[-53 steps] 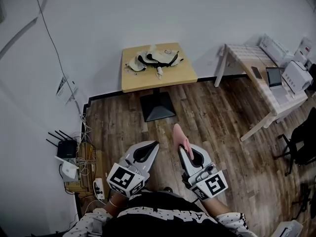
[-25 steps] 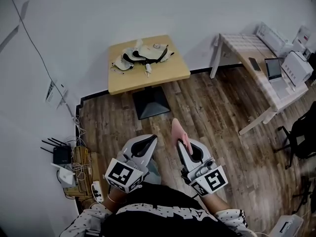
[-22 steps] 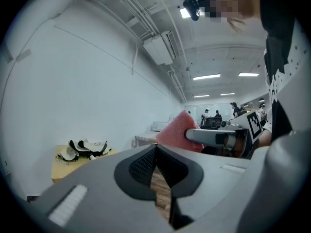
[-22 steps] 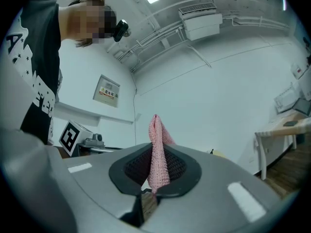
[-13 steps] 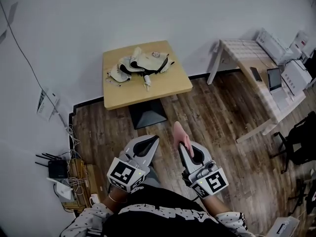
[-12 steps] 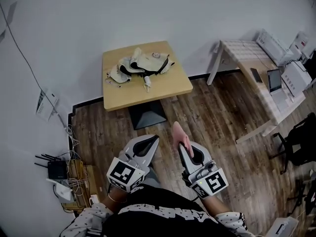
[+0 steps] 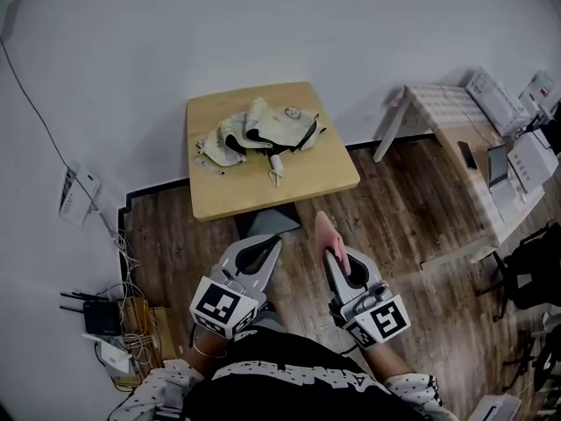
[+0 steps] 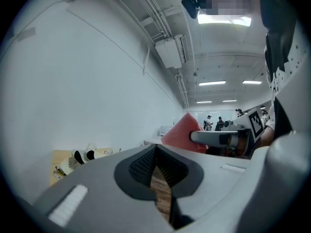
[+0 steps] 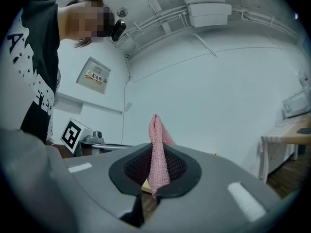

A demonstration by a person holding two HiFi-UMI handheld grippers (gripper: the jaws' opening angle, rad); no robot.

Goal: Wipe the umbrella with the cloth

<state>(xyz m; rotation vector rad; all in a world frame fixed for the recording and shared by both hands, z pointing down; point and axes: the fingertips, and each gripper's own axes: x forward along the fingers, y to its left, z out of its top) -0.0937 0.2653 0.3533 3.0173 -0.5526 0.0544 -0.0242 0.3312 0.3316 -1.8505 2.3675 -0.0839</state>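
Pinching the pink cloth [image 9: 158, 154] between its black ribbed pads, the right gripper [image 9: 156, 148] has its jaws closed on the fabric. The cloth runs as a narrow folded strip along the seam where the jaws meet. Its upper end stands up past the tips and its lower end hangs just below the pads. In the head view the cloth [image 7: 325, 231] sticks out beyond the right gripper [image 7: 329, 251], its long axis pointing forward toward the small square wooden table [image 7: 337, 178]. The left gripper [image 8: 155, 148] has its jaws pressed together with nothing between them, and only floorboards show through the gap behind the pads. From its view the cloth [image 8: 181, 131] appears as a pink wedge at the end of the right gripper [image 8: 194, 136], off to its right. In the head view the left gripper [image 7: 270, 246] is level beside the right one, the two close but apart, both over the wooden floor [image 7: 412, 217] just short of the table's near edge. The collapsed umbrella [image 7: 259, 134], cream with black trim, lies crumpled on the tabletop, well apart from both sets of jaws. Its long axis runs across the table from left to right, with the right end slightly nearer the white wall [image 7: 263, 24]. A short pale stub on it points toward the near edge. The left gripper view catches the umbrella [image 8: 80, 158] low at the left.
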